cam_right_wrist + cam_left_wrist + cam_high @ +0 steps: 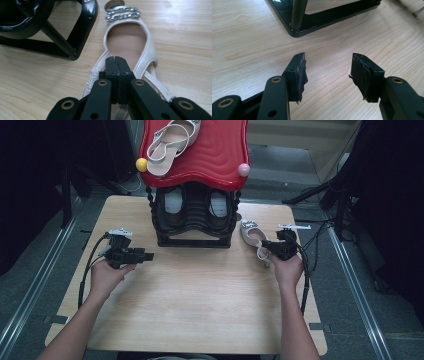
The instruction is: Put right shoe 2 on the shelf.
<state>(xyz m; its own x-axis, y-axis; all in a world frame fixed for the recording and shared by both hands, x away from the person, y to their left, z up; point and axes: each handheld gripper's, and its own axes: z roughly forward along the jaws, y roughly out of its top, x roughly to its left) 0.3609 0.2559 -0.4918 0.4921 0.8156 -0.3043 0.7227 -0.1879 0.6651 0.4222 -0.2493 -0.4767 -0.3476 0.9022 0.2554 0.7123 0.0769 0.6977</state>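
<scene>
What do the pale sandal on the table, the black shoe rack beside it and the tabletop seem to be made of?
Pale strappy sandal: probably glossy patent synthetic leather, going by its sheen, with a sparkling rhinestone-like band at the toe. Black shoe rack: glossy moulded plastic or lacquered metal; the reflections leave it open. Light tabletop: matt wood-grain laminate or veneer.

- Two pale sandals: one on the red shelf top (197, 150) at 12 o'clock, one on the counter (190, 285) at 2 o'clock.
- Two knobs: one yellow, one pink.
- One black rack (194, 217).
</scene>
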